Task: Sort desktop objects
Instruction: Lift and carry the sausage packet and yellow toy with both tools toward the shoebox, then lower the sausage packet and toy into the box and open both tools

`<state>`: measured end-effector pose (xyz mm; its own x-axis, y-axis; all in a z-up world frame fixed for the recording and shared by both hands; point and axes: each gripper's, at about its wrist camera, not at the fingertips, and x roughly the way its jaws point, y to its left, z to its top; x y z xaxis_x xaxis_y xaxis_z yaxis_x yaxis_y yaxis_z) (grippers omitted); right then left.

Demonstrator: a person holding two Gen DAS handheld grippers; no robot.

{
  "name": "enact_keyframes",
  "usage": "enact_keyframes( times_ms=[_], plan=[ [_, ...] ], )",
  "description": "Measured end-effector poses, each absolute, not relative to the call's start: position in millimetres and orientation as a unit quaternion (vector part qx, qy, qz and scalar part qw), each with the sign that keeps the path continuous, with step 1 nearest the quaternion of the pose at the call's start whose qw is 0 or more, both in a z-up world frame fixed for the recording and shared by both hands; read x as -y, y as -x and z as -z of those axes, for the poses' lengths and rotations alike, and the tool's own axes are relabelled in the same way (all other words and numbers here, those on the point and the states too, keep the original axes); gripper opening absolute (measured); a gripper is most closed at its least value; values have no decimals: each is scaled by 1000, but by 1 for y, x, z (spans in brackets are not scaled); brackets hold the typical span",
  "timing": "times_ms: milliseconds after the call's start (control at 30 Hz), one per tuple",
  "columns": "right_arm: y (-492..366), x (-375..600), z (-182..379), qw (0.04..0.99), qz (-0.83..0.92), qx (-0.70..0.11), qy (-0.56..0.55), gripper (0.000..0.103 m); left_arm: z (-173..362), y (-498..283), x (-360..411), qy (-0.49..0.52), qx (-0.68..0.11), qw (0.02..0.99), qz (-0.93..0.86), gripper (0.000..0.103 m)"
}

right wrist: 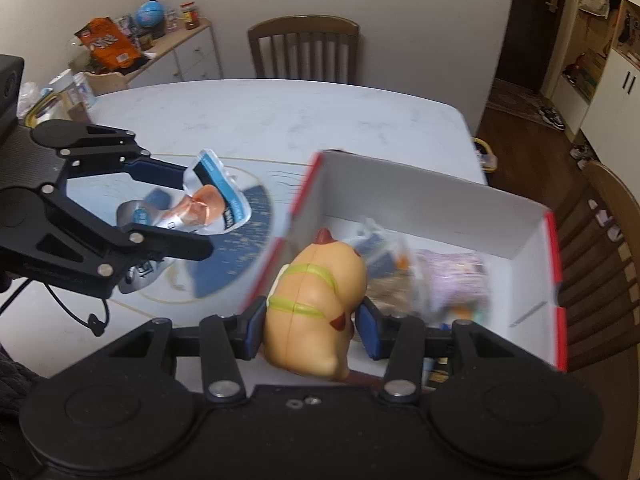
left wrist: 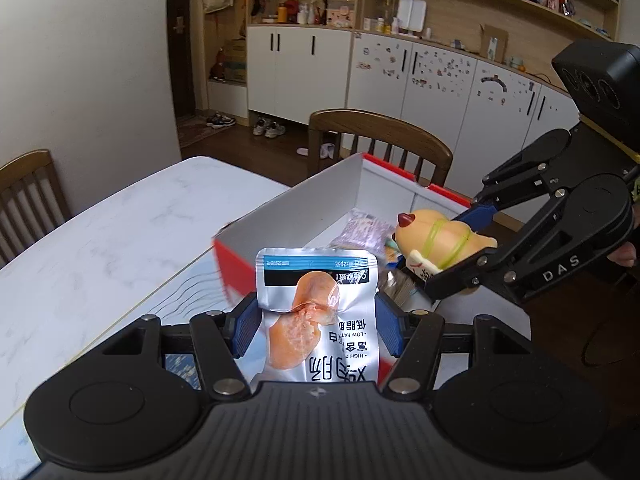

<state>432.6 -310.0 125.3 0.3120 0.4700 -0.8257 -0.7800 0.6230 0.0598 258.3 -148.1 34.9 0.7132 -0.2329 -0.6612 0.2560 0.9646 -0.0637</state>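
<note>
My left gripper (left wrist: 316, 330) is shut on a silver snack pouch (left wrist: 316, 304) with a chicken picture, held above the table next to the red-and-white box (left wrist: 280, 216). The pouch also shows in the right wrist view (right wrist: 200, 208). My right gripper (right wrist: 310, 322) is shut on a tan toy figure (right wrist: 316, 292) with green bands, held over the box's (right wrist: 440, 200) near edge. The toy also shows in the left wrist view (left wrist: 436, 240). Several wrapped packets (right wrist: 452, 276) lie inside the box.
The white marble table (left wrist: 100, 240) carries a blue patterned mat (right wrist: 248, 248). Wooden chairs (left wrist: 380, 140) stand behind the box and at the table's ends. Cabinets and shelves line the far wall. A side cabinet (right wrist: 160, 52) holds snacks and jars.
</note>
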Motion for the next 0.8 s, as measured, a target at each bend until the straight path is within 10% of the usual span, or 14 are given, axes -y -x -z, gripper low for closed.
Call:
enact_keyframes(
  times_ms=[800],
  plan=[
    [-523, 352, -76, 775, -376, -469, 193, 46, 8, -391, 210, -52, -436, 891, 115, 60]
  ],
)
